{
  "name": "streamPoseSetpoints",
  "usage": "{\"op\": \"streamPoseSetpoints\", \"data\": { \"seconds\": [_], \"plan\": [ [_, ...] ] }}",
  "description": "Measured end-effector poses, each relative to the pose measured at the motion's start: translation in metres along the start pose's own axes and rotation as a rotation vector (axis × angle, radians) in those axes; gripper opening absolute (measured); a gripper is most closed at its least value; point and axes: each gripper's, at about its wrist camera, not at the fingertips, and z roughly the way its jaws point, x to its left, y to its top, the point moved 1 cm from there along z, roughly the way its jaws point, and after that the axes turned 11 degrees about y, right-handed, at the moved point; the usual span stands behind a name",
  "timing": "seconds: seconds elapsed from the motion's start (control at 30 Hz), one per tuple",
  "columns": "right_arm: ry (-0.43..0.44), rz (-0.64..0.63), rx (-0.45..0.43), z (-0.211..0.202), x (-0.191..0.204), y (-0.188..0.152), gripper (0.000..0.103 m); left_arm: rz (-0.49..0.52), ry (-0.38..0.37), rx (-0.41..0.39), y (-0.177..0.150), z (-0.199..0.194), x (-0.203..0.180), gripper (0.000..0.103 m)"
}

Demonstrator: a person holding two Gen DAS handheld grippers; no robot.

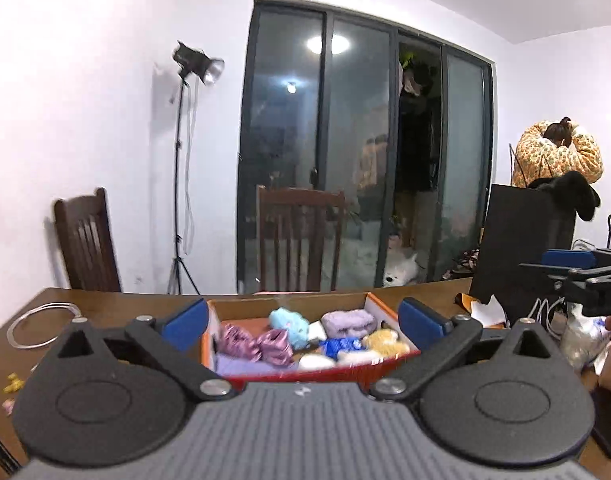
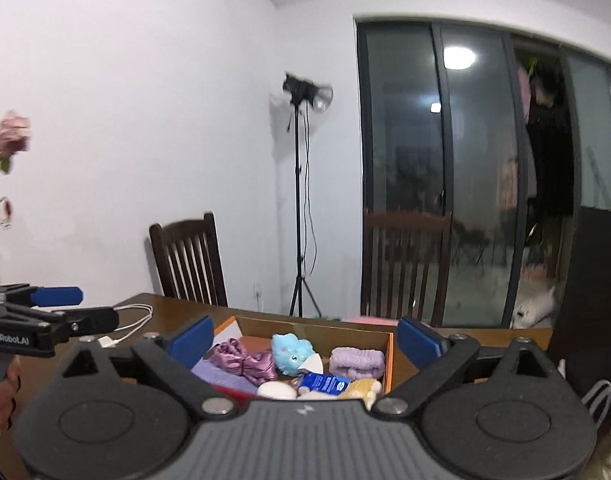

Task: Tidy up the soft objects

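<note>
An open cardboard box (image 1: pixel 309 374) with an orange-red rim sits on the brown table just ahead of both grippers. It holds a light blue plush (image 1: pixel 288 322), a folded purple towel (image 1: pixel 348 322), pink-purple satin scrunchies (image 1: pixel 253 344), a yellow plush (image 1: pixel 385 342) and a blue packet (image 1: pixel 341 346). My left gripper (image 1: pixel 303 318) is open, raised before the box, with nothing between its blue pads. The right wrist view shows the same box (image 2: pixel 389 360) and blue plush (image 2: pixel 291 352). My right gripper (image 2: pixel 305 342) is also open and holds nothing.
Two dark wooden chairs (image 1: pixel 297 236) (image 1: pixel 85 240) stand behind the table. A light stand (image 1: pixel 181 184) is by the wall. A black panel (image 1: pixel 521 240) rises at the right, with a person in a patterned jacket (image 1: pixel 557 156) behind it. A white cable (image 2: pixel 129 322) lies at the left.
</note>
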Motion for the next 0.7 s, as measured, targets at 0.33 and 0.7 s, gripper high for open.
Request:
{"op": "streamPoseSetpoints", "data": {
  "seconds": [0.33,0.7],
  "plan": [
    [0.008,-0.063,-0.083,-0.082,0.081,-0.082,0.103,-0.011,0.046,-0.121,-0.068,-0.123,0.005,0.103],
    [0.024,-0.067,-0.03,-0.162,0.15,-0.159,0.103,-0.095,0.104,-0.076,-0.142,-0.2,0.019,0.103]
  ]
}}
